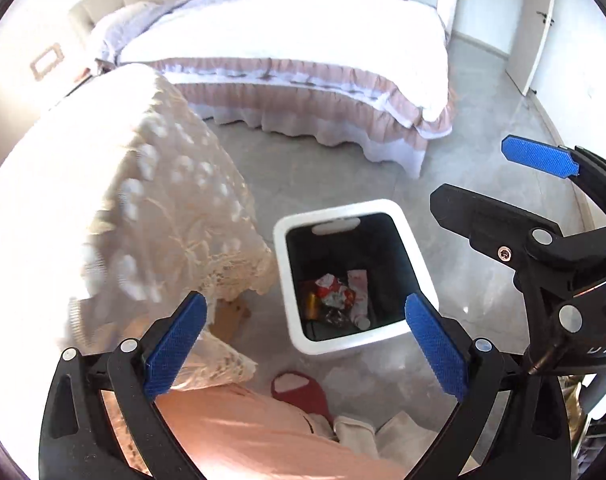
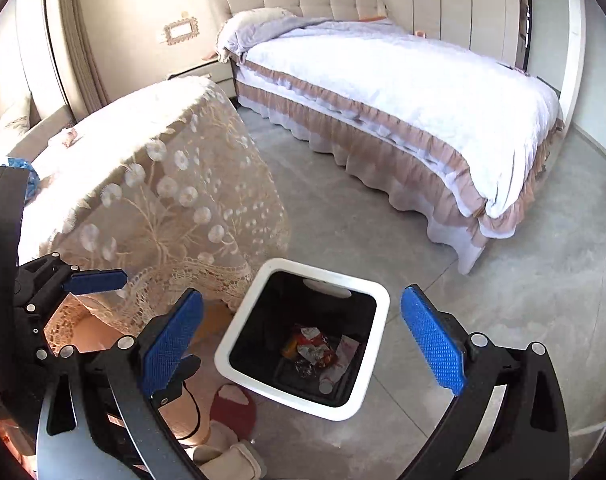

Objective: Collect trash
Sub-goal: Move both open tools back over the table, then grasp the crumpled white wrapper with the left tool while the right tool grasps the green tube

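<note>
A white-rimmed trash bin (image 1: pixel 417 258) with a dark inside stands on the grey floor; it also shows in the right wrist view (image 2: pixel 377 312). Crumpled red-and-white wrappers (image 1: pixel 335 292) and a small white tube lie at its bottom, also seen in the right wrist view (image 2: pixel 313 348). My left gripper (image 1: pixel 305 346) is open and empty above the bin's near edge. My right gripper (image 2: pixel 301 342) is open and empty above the bin; it also shows at the right of the left wrist view (image 1: pixel 503 178). The left gripper shows at the left of the right wrist view (image 2: pixel 99 280).
A table under a lace cloth (image 2: pixel 163 184) stands left of the bin. A bed (image 2: pixel 403 92) with a ruffled skirt lies beyond. A red slipper (image 2: pixel 233 406) and the person's peach clothing (image 1: pixel 263 432) are near the bin. A blue item (image 2: pixel 33 178) lies on the table.
</note>
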A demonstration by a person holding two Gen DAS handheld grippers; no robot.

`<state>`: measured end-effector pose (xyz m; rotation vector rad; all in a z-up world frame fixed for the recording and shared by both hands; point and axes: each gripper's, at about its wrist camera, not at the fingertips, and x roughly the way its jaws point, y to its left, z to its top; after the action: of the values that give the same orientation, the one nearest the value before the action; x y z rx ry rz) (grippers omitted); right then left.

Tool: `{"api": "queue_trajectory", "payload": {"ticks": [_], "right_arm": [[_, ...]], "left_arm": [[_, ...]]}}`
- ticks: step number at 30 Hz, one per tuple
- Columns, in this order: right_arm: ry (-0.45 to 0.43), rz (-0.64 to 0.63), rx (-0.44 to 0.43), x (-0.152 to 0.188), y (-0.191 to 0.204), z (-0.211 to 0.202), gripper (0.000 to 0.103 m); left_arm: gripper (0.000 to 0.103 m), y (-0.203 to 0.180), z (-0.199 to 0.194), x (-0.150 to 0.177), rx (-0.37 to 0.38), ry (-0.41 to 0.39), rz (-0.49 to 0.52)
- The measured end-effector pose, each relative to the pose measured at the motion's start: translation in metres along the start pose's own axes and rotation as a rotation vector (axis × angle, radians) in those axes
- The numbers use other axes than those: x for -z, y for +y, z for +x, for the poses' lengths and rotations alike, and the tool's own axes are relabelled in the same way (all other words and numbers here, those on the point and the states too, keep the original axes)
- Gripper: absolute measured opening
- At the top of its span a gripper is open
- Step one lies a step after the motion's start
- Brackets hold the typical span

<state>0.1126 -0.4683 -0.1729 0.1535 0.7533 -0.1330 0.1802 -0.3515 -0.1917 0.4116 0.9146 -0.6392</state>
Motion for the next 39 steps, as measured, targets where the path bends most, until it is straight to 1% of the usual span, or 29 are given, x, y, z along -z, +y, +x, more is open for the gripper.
{"api": "queue_trajectory", "payload": {"ticks": [5, 7, 9, 10, 15, 20, 24, 27, 29, 33, 37, 39], "right_arm": [[-0.1, -0.088, -0.051, -0.019, 0.043, -0.021, 0.098], [-0.138, -0.115, -0.077, -0.025, 0.062, -0.027, 0.098], [-0.159, -0.141, -0.122, -0.031, 0.082, -0.028, 0.098], [-0.168, -0.154, -0.139, -0.035, 0.091, -0.03, 0.098], [-0.221, -0.236, -0.218, -0.043, 0.149, -0.034, 0.098], [-0.229, -0.299, -0.3, -0.047, 0.204, -0.035, 0.098], [-0.236, -0.354, -0.341, -0.046, 0.245, -0.037, 0.098], [-0.231, -0.383, -0.365, -0.046, 0.267, -0.038, 0.098], [-0.227, -0.404, -0.368, -0.044, 0.28, -0.036, 0.098], [-0.203, -0.457, -0.341, -0.037, 0.305, -0.029, 0.098], [-0.155, -0.498, -0.326, -0.029, 0.33, -0.016, 0.098], [-0.124, -0.511, -0.338, -0.027, 0.343, -0.009, 0.098]], "left_arm": [[0.098, 0.044, -0.051, 0.008, -0.105, -0.114, -0.118], [0.098, 0.064, -0.067, 0.015, -0.172, -0.14, -0.157], [0.098, 0.083, -0.081, 0.022, -0.258, -0.16, -0.193], [0.098, 0.093, -0.088, 0.026, -0.289, -0.169, -0.215], [0.098, 0.142, -0.119, 0.051, -0.37, -0.206, -0.349], [0.098, 0.182, -0.143, 0.08, -0.427, -0.229, -0.461], [0.098, 0.21, -0.154, 0.099, -0.46, -0.221, -0.523], [0.098, 0.232, -0.159, 0.112, -0.489, -0.209, -0.568], [0.098, 0.248, -0.162, 0.119, -0.492, -0.214, -0.601], [0.098, 0.28, -0.158, 0.124, -0.459, -0.213, -0.645], [0.098, 0.301, -0.148, 0.123, -0.414, -0.195, -0.652], [0.098, 0.307, -0.143, 0.119, -0.385, -0.196, -0.639]]}}
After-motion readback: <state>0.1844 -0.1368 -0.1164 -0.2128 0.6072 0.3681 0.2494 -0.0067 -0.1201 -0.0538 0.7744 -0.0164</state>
